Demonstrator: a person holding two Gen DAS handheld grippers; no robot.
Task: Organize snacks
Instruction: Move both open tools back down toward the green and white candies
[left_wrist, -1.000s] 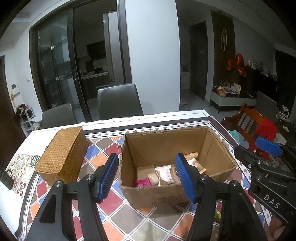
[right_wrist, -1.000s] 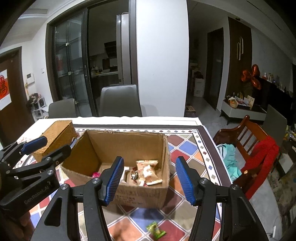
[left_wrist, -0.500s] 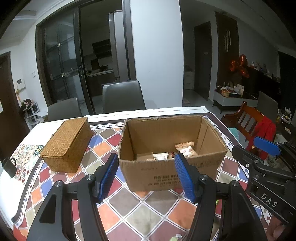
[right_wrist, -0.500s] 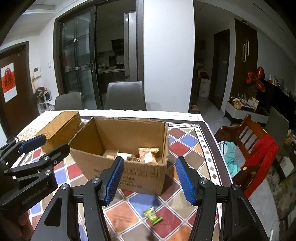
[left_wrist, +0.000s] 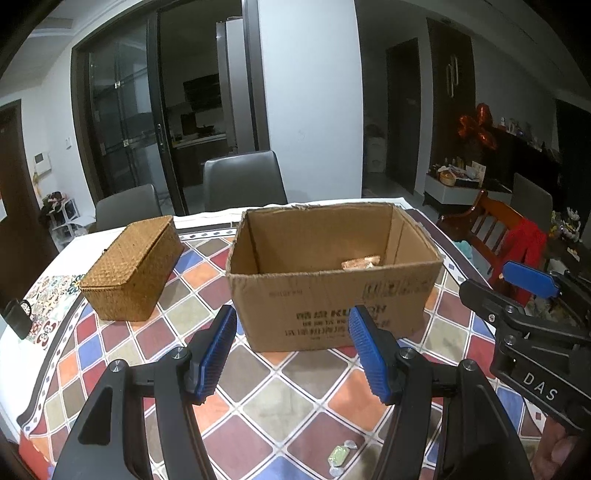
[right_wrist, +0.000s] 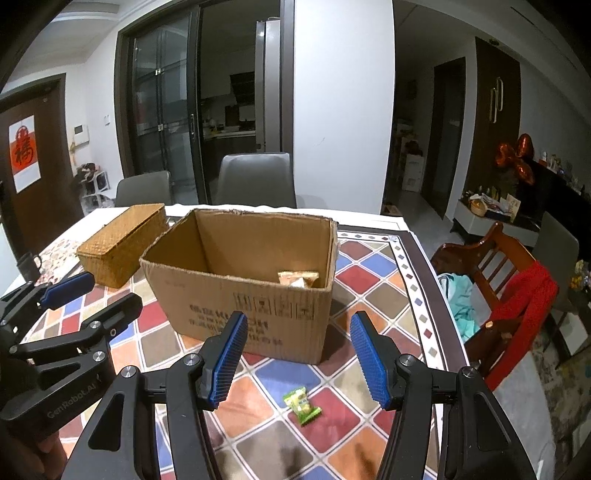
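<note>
An open cardboard box (left_wrist: 332, 295) stands on the checkered tablecloth; it also shows in the right wrist view (right_wrist: 251, 295). Snack packets (right_wrist: 297, 277) lie at its bottom, mostly hidden by the near wall. A green wrapped snack (right_wrist: 301, 405) lies on the cloth in front of the box, between my right gripper's fingers; it also shows in the left wrist view (left_wrist: 339, 455). My left gripper (left_wrist: 291, 354) is open and empty, just in front of the box. My right gripper (right_wrist: 297, 356) is open and empty, above the green snack.
A closed woven basket (left_wrist: 133, 267) sits left of the box. Grey chairs (left_wrist: 243, 181) stand behind the table. A wooden chair with a red cloth (right_wrist: 517, 291) stands at the right. A dark mug (left_wrist: 16, 317) sits at the left table edge.
Both grippers have pulled back and lowered away from the box. The box's inside is now mostly hidden and the green snack has come into view between the right fingers.
</note>
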